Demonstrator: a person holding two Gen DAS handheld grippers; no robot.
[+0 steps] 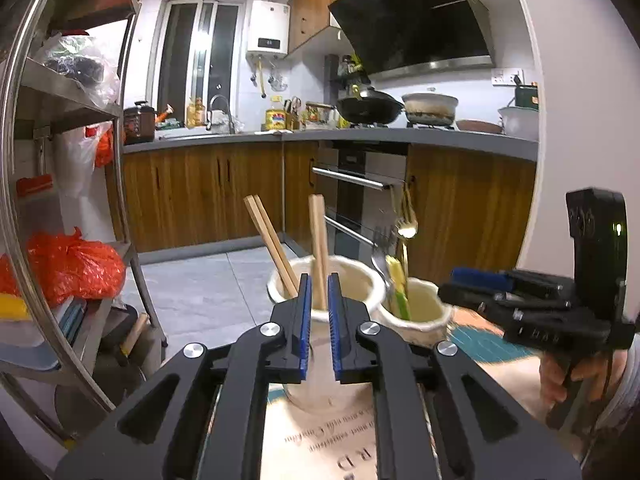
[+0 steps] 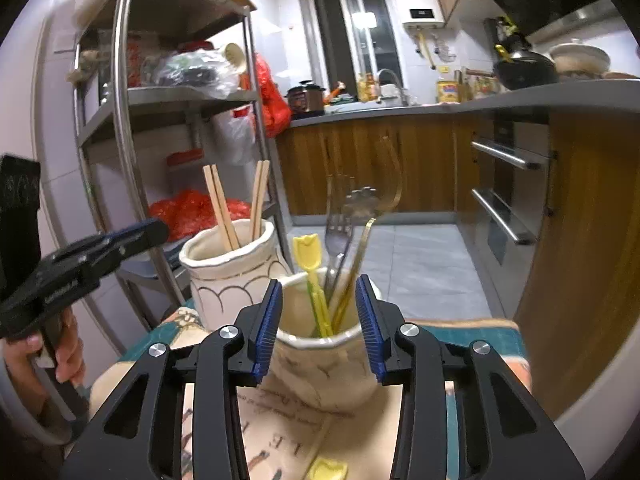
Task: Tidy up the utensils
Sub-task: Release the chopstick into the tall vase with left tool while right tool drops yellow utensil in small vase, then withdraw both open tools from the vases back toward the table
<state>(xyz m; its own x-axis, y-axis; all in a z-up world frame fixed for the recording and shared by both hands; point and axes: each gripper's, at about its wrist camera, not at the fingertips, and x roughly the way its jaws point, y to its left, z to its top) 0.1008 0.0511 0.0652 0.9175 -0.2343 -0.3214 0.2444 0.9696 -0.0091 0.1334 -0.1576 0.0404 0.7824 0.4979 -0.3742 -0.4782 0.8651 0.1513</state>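
Two cream ceramic holders stand side by side on a printed mat. The left holder (image 1: 324, 292) (image 2: 228, 268) holds wooden chopsticks (image 1: 272, 244) (image 2: 222, 208). The right holder (image 1: 416, 312) (image 2: 324, 356) holds a silver fork (image 2: 338, 236), gold cutlery (image 2: 356, 272) and a yellow plastic utensil (image 2: 310, 264). My left gripper (image 1: 319, 328) is empty, its jaws a narrow gap apart, just in front of the chopstick holder. My right gripper (image 2: 318, 328) is open, its jaws on either side of the cutlery holder's rim without gripping it. It also shows side-on in the left wrist view (image 1: 520, 292).
A small yellow piece (image 2: 328, 470) lies on the mat (image 2: 288, 432) near me. A steel shelf rack (image 2: 132, 128) with bags stands at the left. Kitchen counter (image 1: 360, 136), oven (image 1: 360, 196) and cabinets lie beyond a grey tiled floor (image 1: 208, 280).
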